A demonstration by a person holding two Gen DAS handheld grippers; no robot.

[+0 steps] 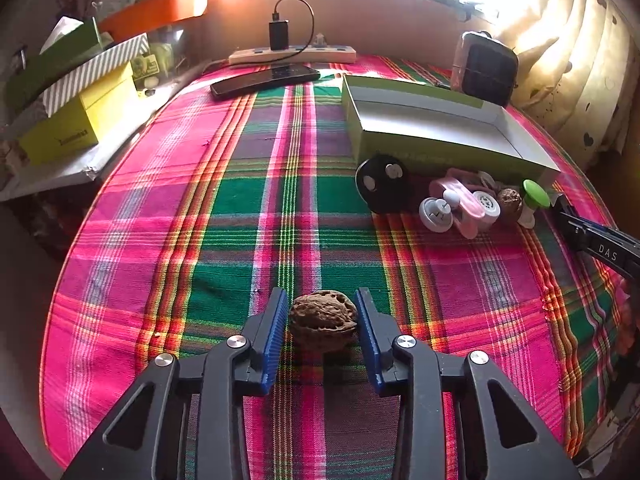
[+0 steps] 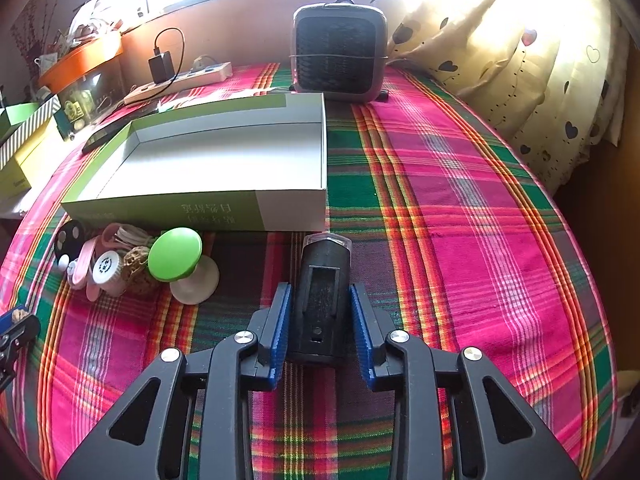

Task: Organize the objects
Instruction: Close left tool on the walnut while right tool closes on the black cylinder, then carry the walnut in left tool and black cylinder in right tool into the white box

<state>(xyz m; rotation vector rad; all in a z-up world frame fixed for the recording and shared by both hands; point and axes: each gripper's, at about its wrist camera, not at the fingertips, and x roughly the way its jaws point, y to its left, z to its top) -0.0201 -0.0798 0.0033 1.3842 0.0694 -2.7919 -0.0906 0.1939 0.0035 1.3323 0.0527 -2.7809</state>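
Observation:
A brown walnut lies on the plaid cloth near the front edge, and my left gripper is shut on it, both blue pads against its sides. In the right wrist view my right gripper is shut on a black device with a clear cap that lies on the cloth. Just beyond it stands an open green-and-white box, empty inside. Left of the device sits a cluster of small things: a green-capped piece, a second walnut, a white round part, pink pieces and a black disc.
A phone, a power strip with a charger and a small dark heater line the back. Stacked yellow and striped boxes stand beyond the left edge. A heart-print curtain hangs along the right side.

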